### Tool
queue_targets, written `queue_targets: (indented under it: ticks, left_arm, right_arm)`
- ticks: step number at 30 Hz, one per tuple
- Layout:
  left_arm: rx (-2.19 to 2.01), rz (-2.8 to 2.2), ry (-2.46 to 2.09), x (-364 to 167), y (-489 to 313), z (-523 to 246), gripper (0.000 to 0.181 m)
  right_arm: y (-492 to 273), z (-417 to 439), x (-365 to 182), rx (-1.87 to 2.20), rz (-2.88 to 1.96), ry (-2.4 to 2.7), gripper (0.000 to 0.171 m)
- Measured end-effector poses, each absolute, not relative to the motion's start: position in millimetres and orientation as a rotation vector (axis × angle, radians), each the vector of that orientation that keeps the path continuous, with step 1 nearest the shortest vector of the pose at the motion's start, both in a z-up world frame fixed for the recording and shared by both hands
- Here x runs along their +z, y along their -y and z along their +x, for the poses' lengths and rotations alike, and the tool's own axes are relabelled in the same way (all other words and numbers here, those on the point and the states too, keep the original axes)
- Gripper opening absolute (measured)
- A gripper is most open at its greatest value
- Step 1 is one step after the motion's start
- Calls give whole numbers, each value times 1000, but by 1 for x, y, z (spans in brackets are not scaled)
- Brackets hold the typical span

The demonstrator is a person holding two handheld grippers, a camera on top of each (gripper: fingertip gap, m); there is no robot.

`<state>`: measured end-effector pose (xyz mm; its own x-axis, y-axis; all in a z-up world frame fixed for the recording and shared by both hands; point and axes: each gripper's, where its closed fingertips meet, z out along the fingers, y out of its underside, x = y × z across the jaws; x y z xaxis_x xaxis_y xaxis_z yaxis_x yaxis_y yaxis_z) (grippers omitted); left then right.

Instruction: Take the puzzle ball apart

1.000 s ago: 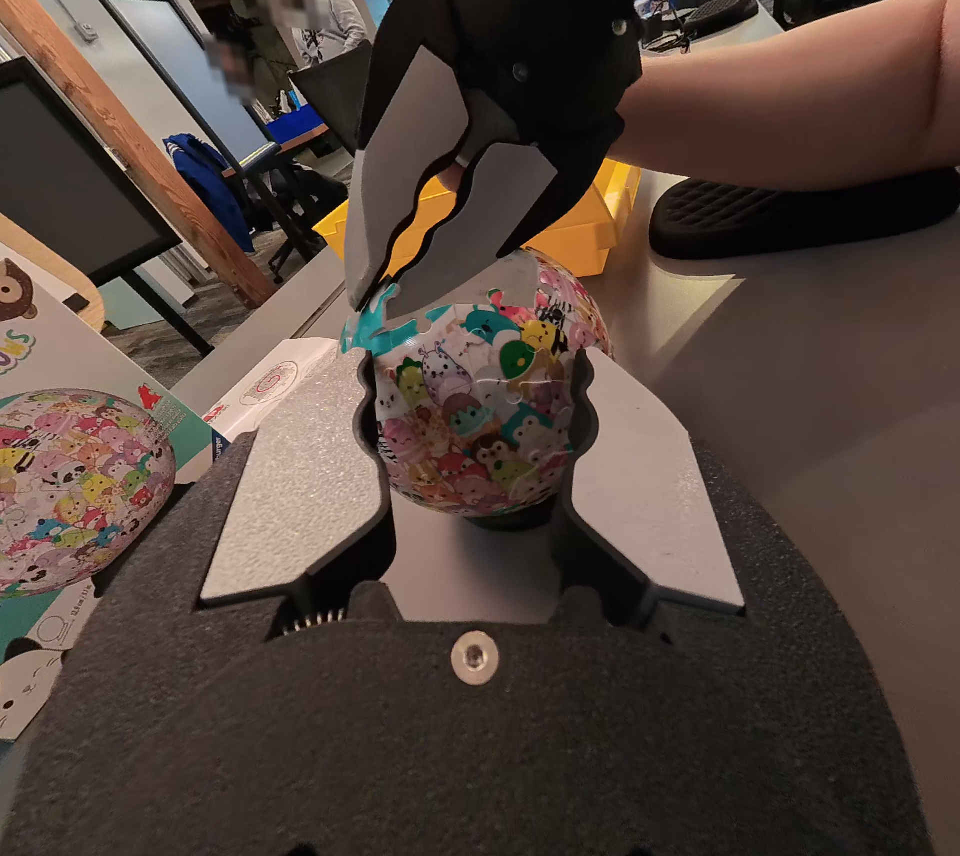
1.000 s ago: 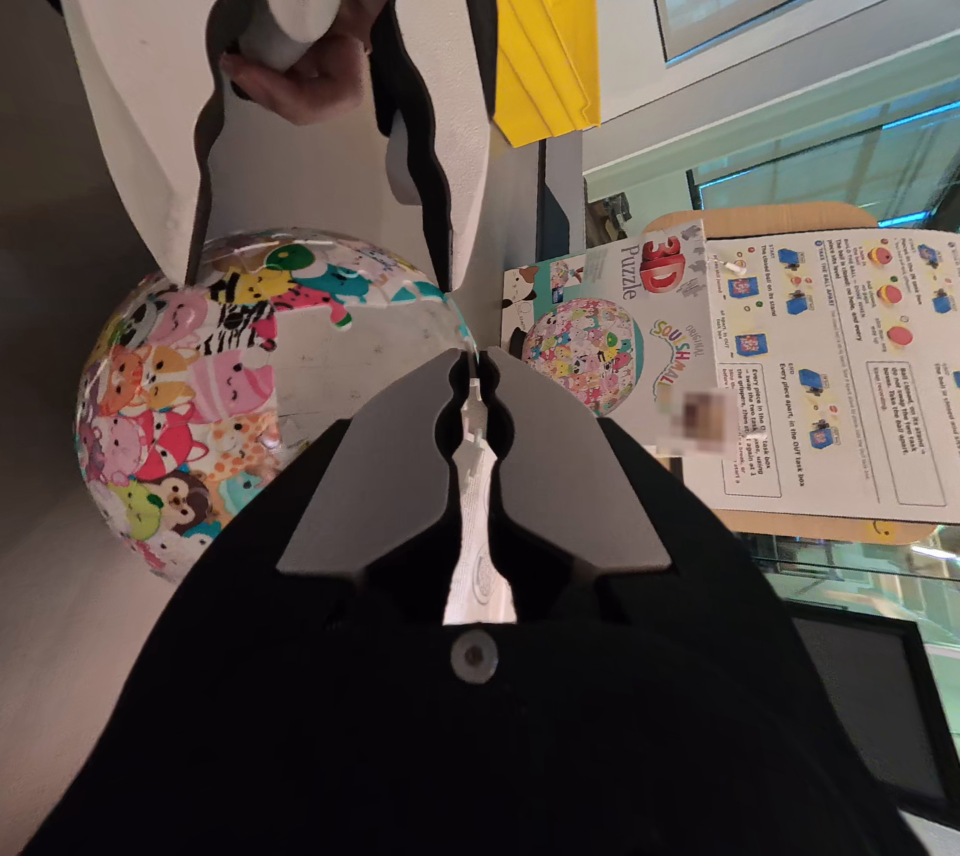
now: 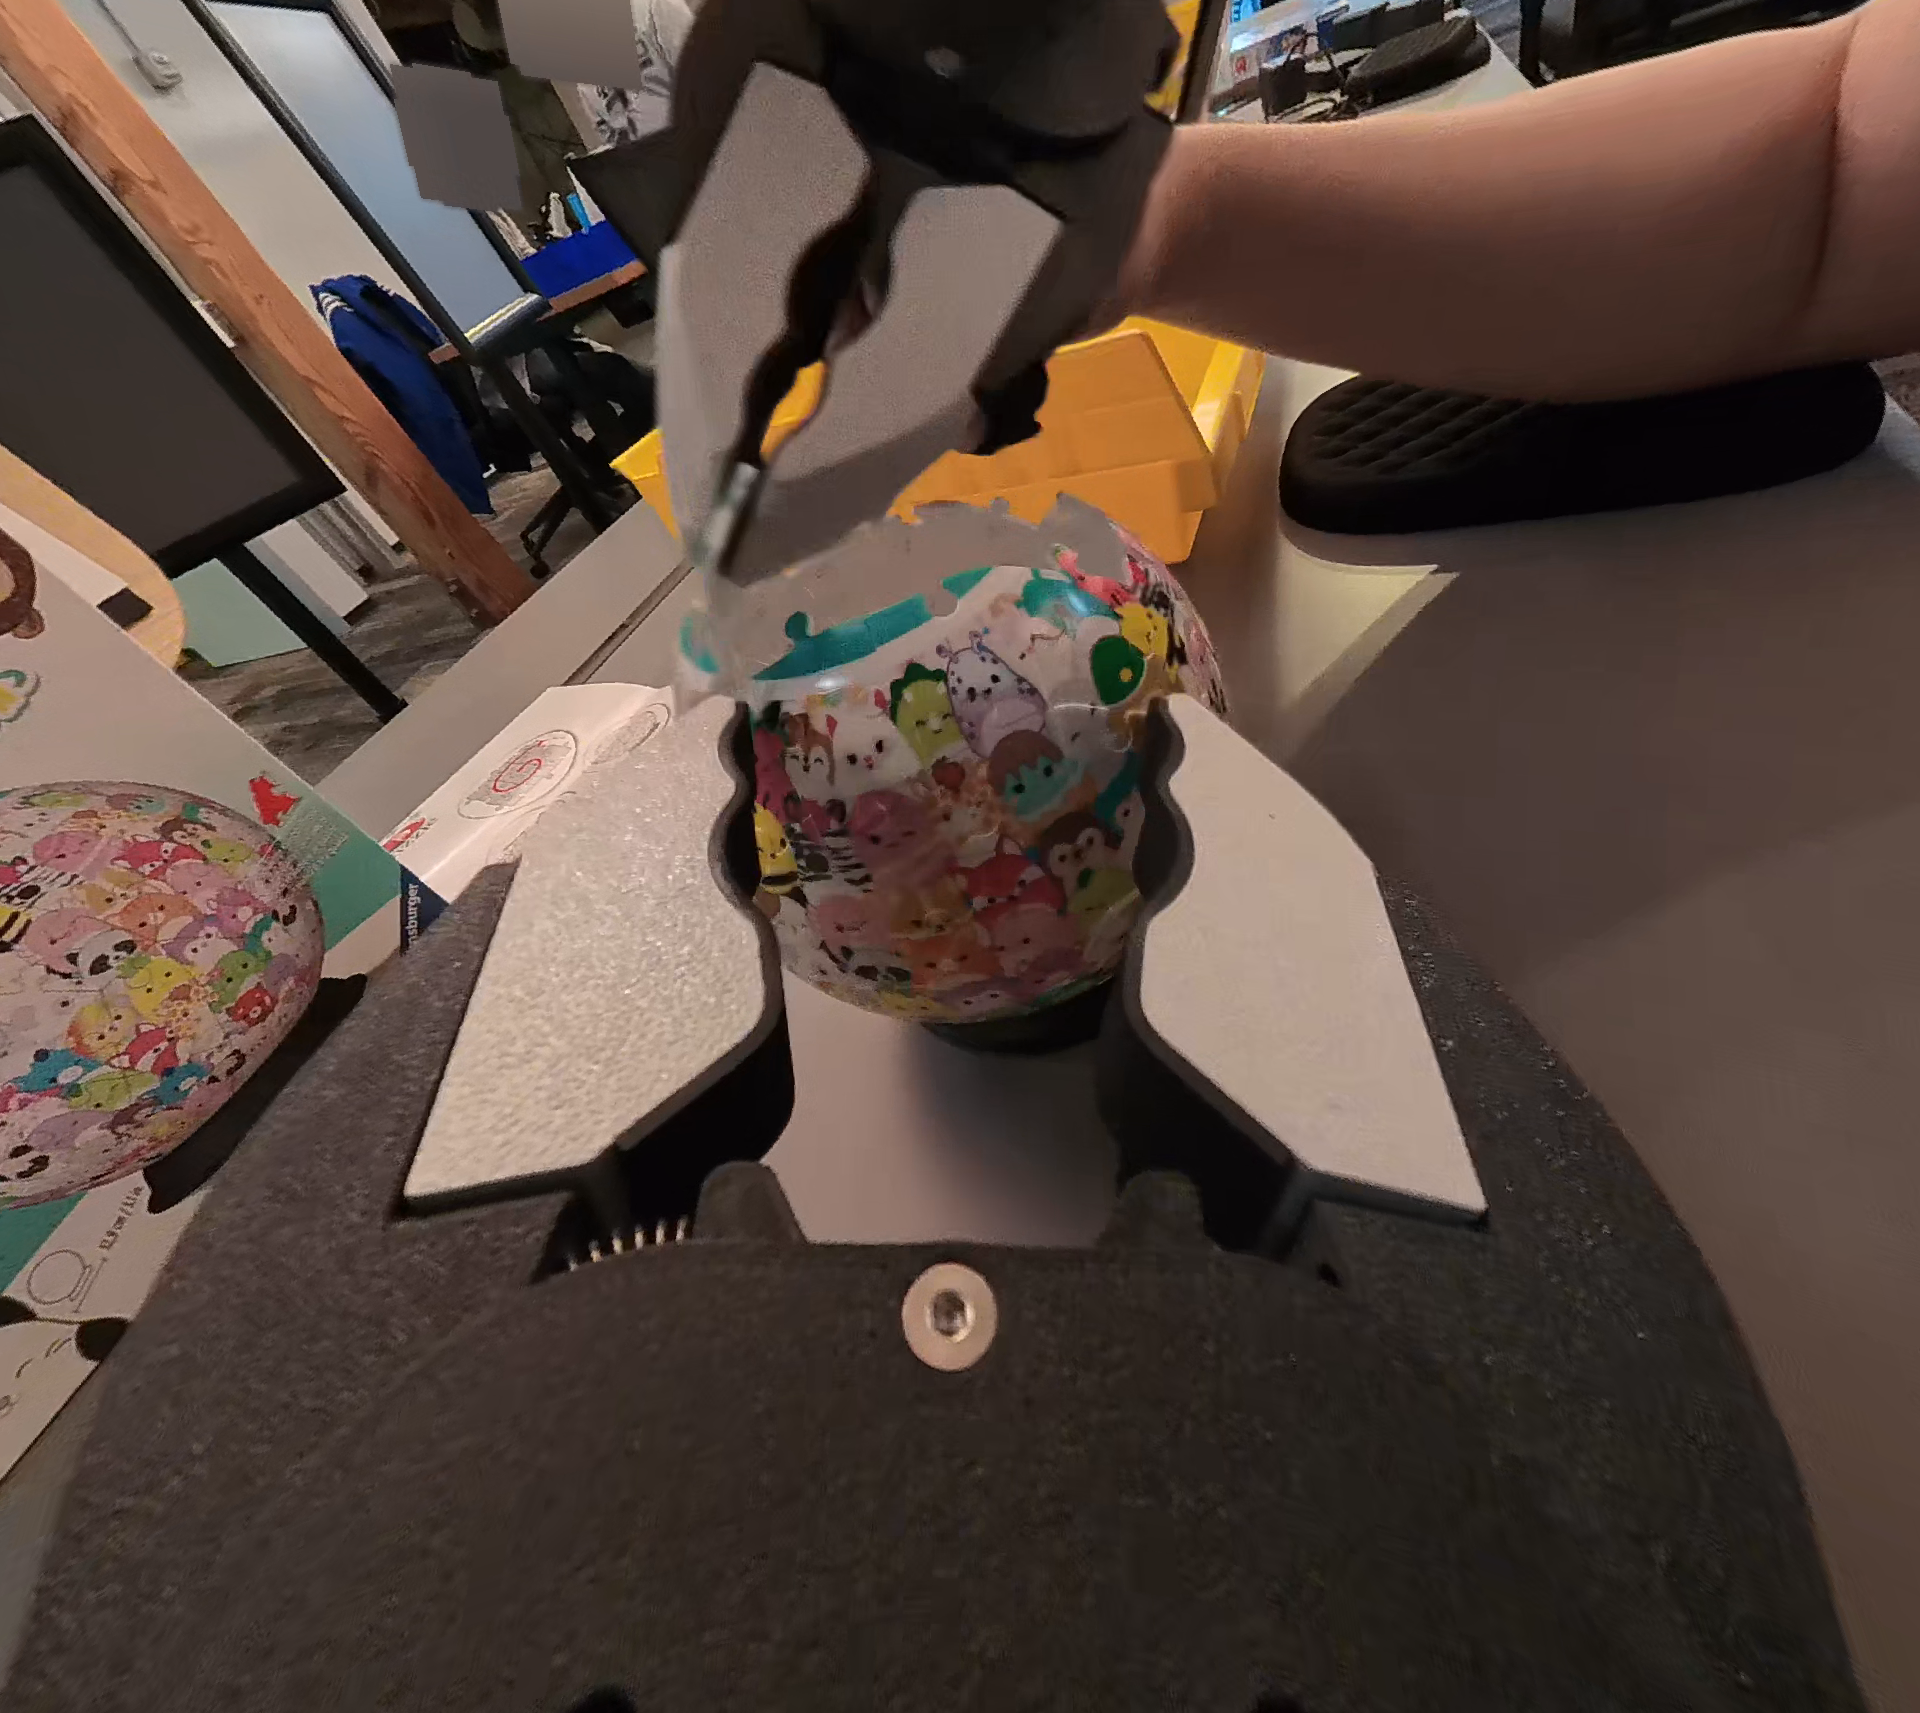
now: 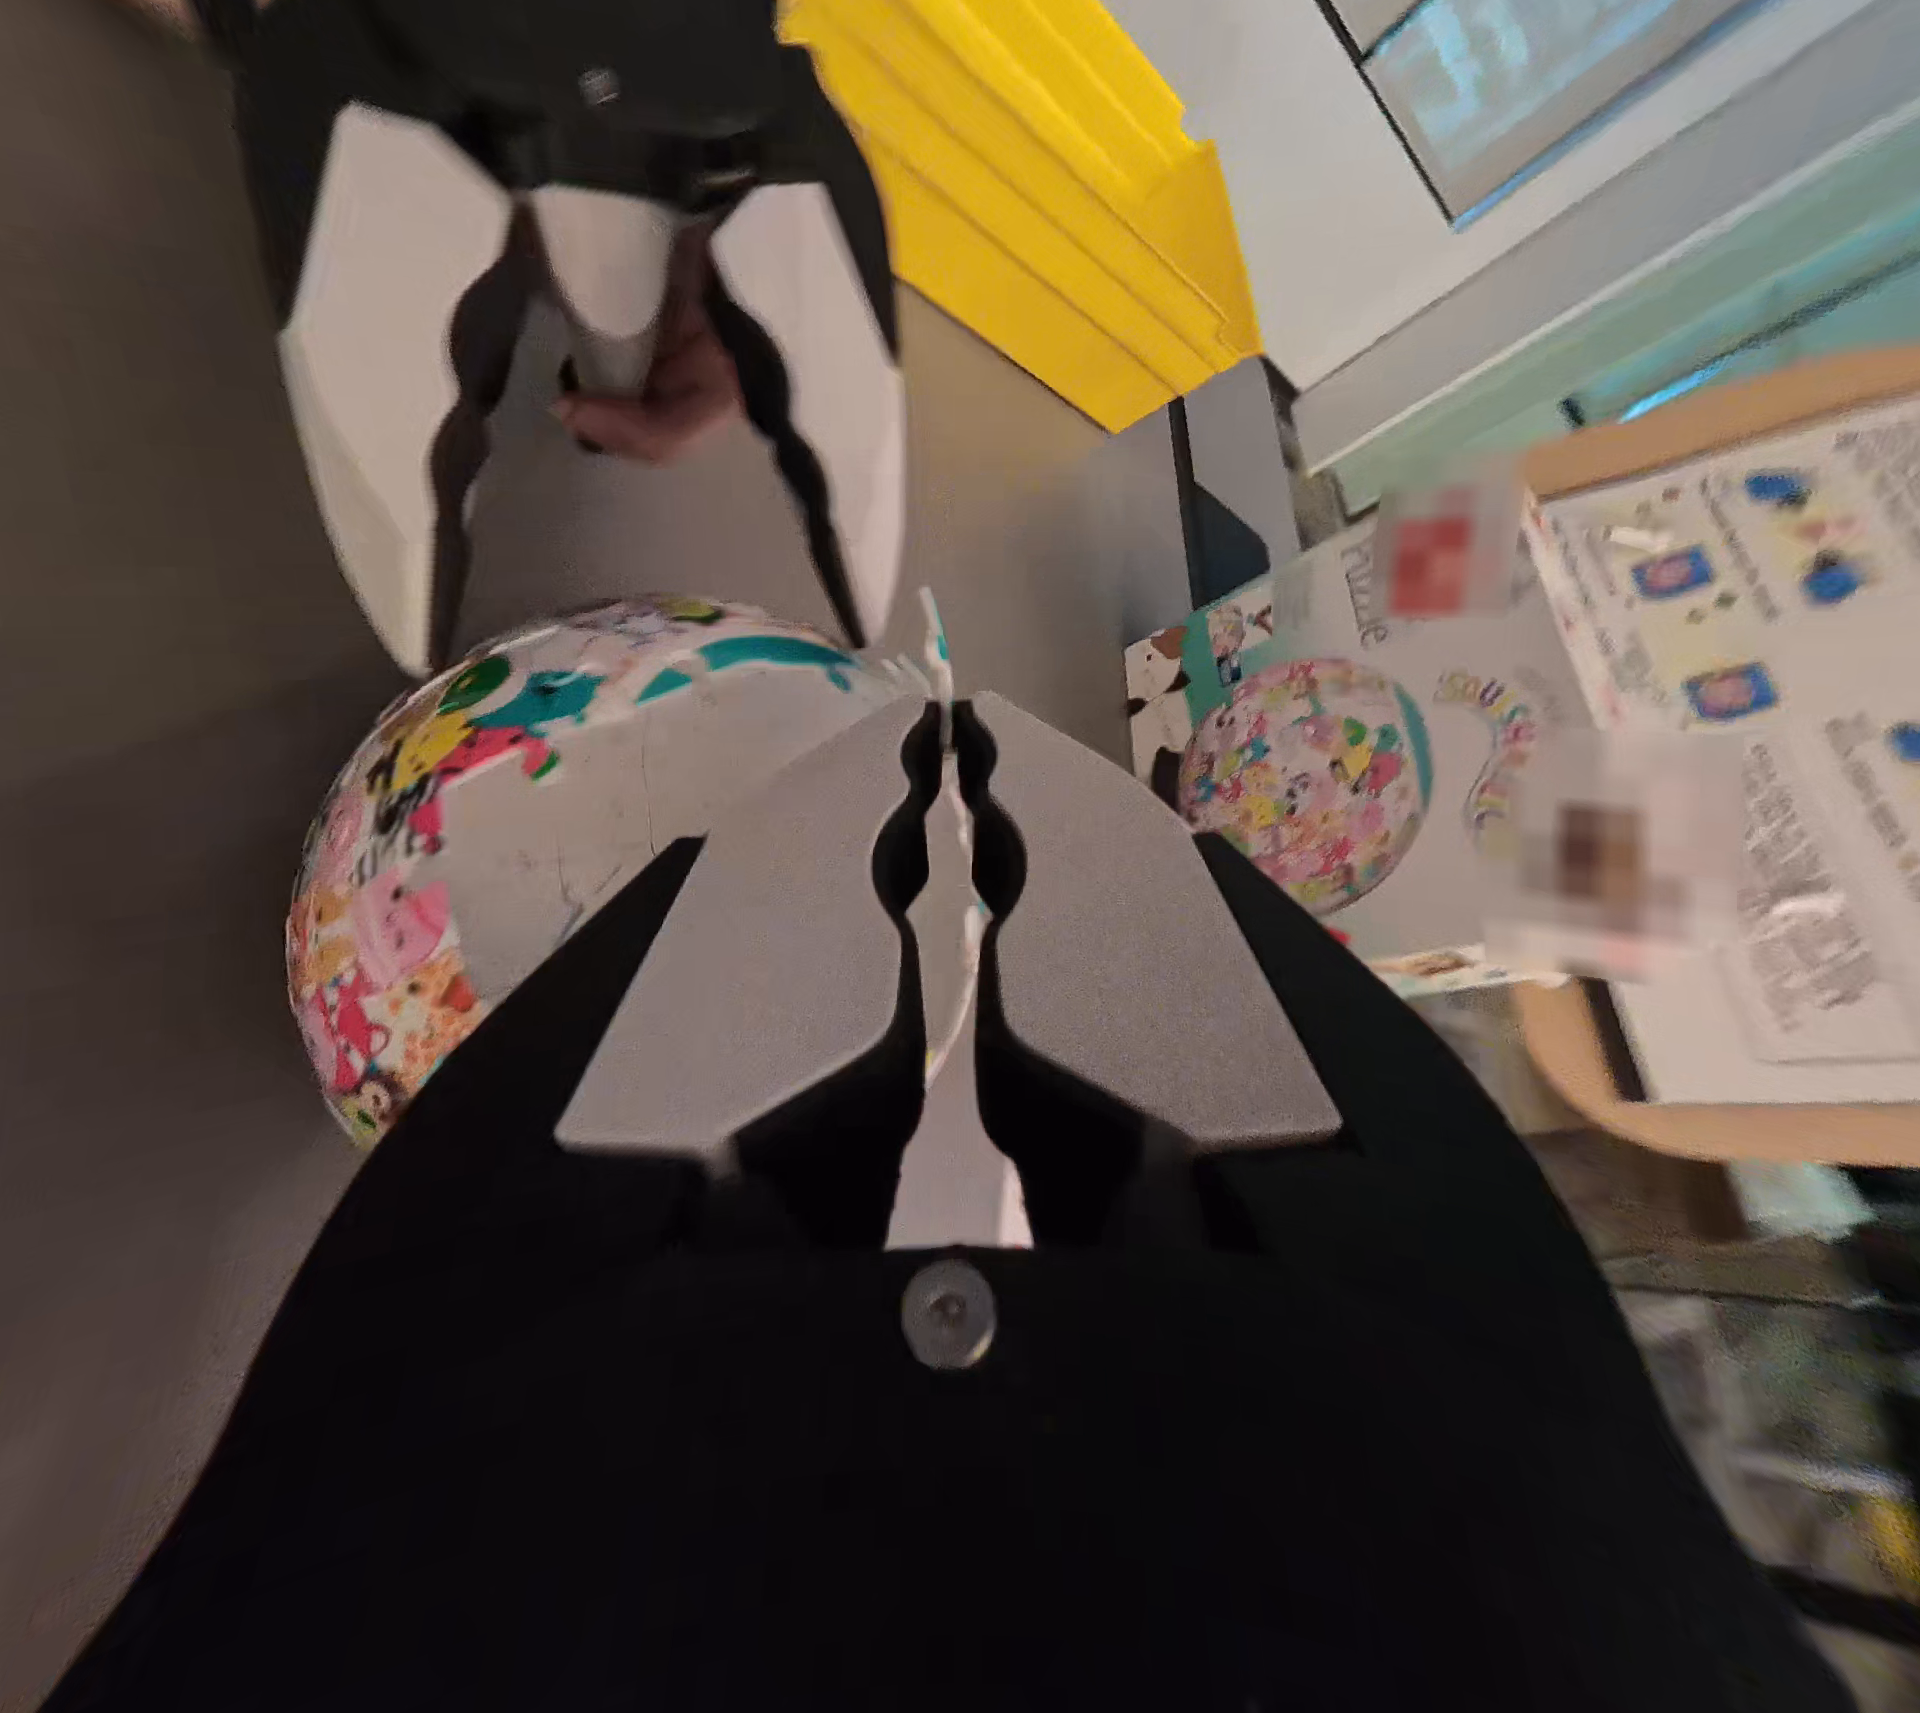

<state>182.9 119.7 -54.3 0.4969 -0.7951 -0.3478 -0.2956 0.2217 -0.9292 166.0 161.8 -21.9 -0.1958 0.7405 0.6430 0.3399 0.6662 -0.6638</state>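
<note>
The puzzle ball [image 3: 956,832], covered in colourful cartoon animals, stands on a dark base on the grey table. Its top is open with a jagged rim. My left gripper [image 3: 951,718] is shut on the ball, one finger pressed on each side. My right gripper [image 3: 727,541] comes down from above at the ball's upper left rim. It is shut on a thin puzzle piece [image 3: 712,635] with a teal patch, which hangs just off the rim. In the right wrist view my right gripper [image 4: 948,713] pinches the piece [image 4: 933,645] edge-on beside the ball [image 4: 468,832], with my left gripper [image 4: 639,635] behind.
A yellow bin [image 3: 1122,427] stands behind the ball. The puzzle box [image 3: 156,967] leans at the left with a white leaflet [image 3: 540,770] beside it. A black pad [image 3: 1558,458] lies under the person's forearm [image 3: 1507,209]. An instruction sheet [image 4: 1714,728] stands on a board.
My right gripper has lifted and tilted, pulling the piece up off the ball's upper left rim. The ball's open jagged top shows more. My left gripper still holds the ball.
</note>
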Motion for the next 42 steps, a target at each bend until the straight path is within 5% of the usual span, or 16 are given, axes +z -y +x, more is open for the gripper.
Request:
queue_targets:
  ticks: [11, 15, 21, 28, 32, 36, 42]
  left_arm:
    - [-465, -1352, -1053, -54, -117, 184, 71]
    - [-459, -1326, -1041, -46, -115, 182, 71]
    - [-519, -1273, -994, -27, -107, 182, 70]
    - [-499, -1288, -998, -31, -111, 179, 69]
    - [-486, -1289, -998, -30, -112, 176, 70]
    - [-483, -1292, -990, -29, -113, 174, 70]
    - [-479, -1316, -1016, -36, -114, 172, 68]
  right_arm:
    - [-170, 187, 12, 1089, -1354, 1625, 3]
    - [-209, 249, 55, 874, -1507, 1454, 3]
    - [-272, 409, -51, 348, -2350, 1282, 4]
    - [-286, 460, -143, 214, -2804, 1223, 6]
    - [-302, 471, -129, 157, -2728, 1125, 20]
    - [-316, 448, -59, 115, -2369, 1116, 20]
    - [-206, 246, 51, 626, -1283, 1546, 36]
